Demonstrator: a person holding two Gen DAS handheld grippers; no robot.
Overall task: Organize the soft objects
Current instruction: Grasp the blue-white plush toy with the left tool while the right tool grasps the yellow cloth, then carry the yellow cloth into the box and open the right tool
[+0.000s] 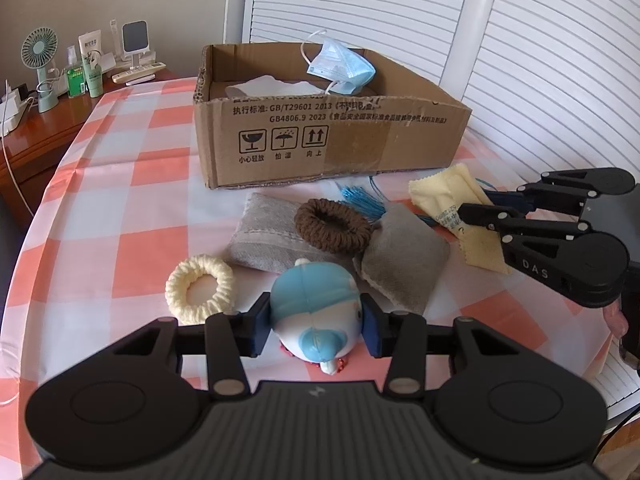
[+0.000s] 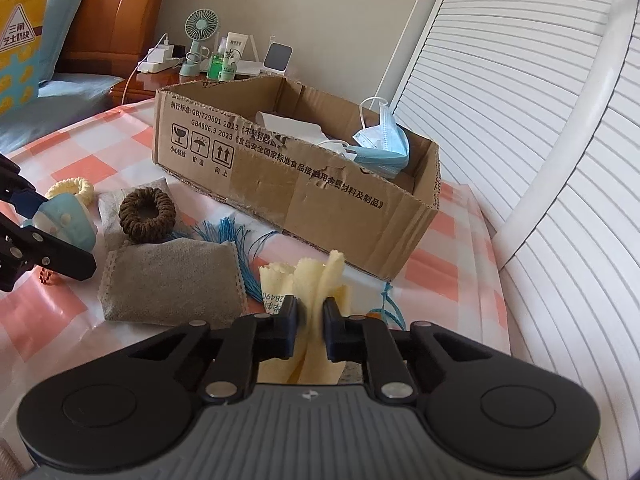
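My left gripper [image 1: 316, 322] is shut on a blue and white plush toy [image 1: 314, 312] that rests on the checked cloth; it also shows in the right wrist view [image 2: 64, 216]. My right gripper [image 2: 310, 330] is shut on a pale yellow cloth pouch [image 2: 316, 280], pinching its middle; the pouch also shows in the left wrist view [image 1: 452, 204]. A brown scrunchie [image 1: 334, 224], a cream scrunchie [image 1: 200, 288], a grey towel [image 1: 264, 236], a grey pouch [image 1: 404, 256] and a blue tassel [image 1: 360, 196] lie between them. The open cardboard box [image 1: 320, 132] behind holds a blue face mask [image 1: 342, 66] and white tissue [image 1: 264, 86].
The table's checked cloth [image 1: 132, 184] runs to a rounded edge on the left. A bedside stand with a small fan [image 1: 40, 64], bottles and a mirror sits far left. White slatted doors [image 1: 540, 40] stand close behind and right of the box.
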